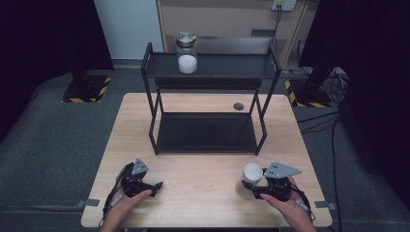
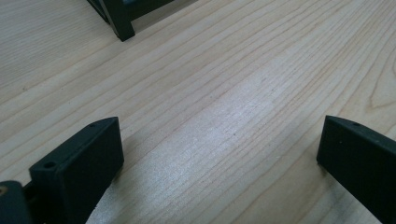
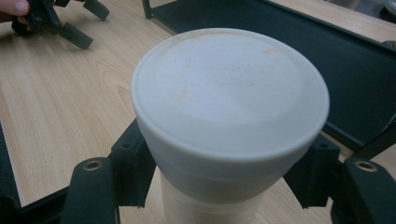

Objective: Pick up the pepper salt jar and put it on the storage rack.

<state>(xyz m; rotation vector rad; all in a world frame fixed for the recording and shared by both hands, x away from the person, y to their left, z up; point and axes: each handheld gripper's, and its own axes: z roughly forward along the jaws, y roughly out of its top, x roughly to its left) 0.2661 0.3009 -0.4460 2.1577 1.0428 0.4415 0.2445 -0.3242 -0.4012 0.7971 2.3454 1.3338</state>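
A white-lidded cylindrical container (image 1: 251,174) stands upright near the table's front right. My right gripper (image 1: 247,186) is shut on its pale body just below the lid. In the right gripper view the lid (image 3: 229,88) is close up, and both jaws press the container's sides; whether its base touches the table is hidden. My left gripper (image 1: 155,188) rests low at the front left, open, with bare wood between its jaws (image 2: 219,133). It also appears far off in the right gripper view (image 3: 70,21).
A black two-tier shelf (image 1: 217,70) stands at the middle of the wooden table (image 1: 203,193); a glass jar (image 1: 186,53) with a metal lid and white powder is on its top tier. Its lower tier (image 1: 205,133) is bare. A dark round disc (image 1: 238,106) lies behind.
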